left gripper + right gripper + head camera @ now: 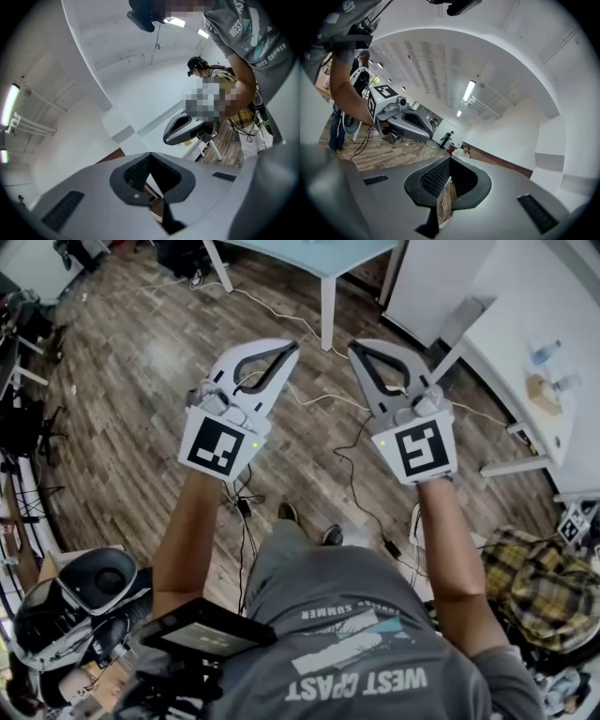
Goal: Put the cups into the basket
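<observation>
Both grippers were held over a wood-plank floor (pixel 131 371).
The left gripper (pixel 289 349) and right gripper (pixel 356 349) had smooth grey tapered jaws closed tip-to-tip, ribbed black pads (pixel 435 177) empty.

We count two grippers, the left gripper (pixel 289 346) and the right gripper (pixel 357 347). Along the top stand two white tables, the centre table (pixel 323 254) and the right table (pixel 511 324). Two bottles (pixel 545 352) sit at upper right, and two shoes (pixel 287 512) show mid-frame.
</observation>
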Action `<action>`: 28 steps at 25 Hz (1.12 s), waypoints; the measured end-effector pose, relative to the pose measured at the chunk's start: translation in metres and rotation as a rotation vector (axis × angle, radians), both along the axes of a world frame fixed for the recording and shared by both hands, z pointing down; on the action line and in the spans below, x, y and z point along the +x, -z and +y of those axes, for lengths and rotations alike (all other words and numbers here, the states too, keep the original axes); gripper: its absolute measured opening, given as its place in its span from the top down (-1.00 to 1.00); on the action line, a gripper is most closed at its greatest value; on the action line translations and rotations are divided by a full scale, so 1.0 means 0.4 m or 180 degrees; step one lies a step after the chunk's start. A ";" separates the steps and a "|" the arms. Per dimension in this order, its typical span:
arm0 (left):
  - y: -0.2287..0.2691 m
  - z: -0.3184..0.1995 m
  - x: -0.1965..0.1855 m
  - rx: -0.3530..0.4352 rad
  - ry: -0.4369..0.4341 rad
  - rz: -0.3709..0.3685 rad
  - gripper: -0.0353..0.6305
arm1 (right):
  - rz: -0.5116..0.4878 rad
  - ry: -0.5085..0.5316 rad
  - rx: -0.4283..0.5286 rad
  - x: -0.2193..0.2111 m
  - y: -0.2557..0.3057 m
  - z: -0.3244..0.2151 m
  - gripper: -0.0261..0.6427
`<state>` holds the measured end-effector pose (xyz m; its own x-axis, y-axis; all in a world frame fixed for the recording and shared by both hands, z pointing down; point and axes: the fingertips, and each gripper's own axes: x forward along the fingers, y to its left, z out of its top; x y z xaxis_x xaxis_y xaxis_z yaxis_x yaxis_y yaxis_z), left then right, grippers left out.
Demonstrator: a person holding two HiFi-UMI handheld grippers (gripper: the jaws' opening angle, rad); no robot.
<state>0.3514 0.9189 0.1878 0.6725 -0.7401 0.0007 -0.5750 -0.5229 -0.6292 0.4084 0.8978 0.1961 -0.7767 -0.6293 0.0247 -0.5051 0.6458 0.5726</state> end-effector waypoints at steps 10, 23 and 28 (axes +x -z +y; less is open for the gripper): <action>-0.023 -0.199 -0.118 -0.0043 -0.0025 0.0083 0.89 | 0.0000 -0.0050 -0.0030 -0.101 -0.028 -0.187 0.89; -0.016 -0.500 -0.317 -0.0017 -0.0194 0.0171 0.89 | 0.0051 -0.0287 0.0004 -0.282 -0.017 -0.478 0.89; -0.026 -0.575 -0.358 -0.0057 -0.0170 0.0190 0.89 | 0.0080 -0.0273 -0.0009 -0.325 -0.018 -0.557 0.89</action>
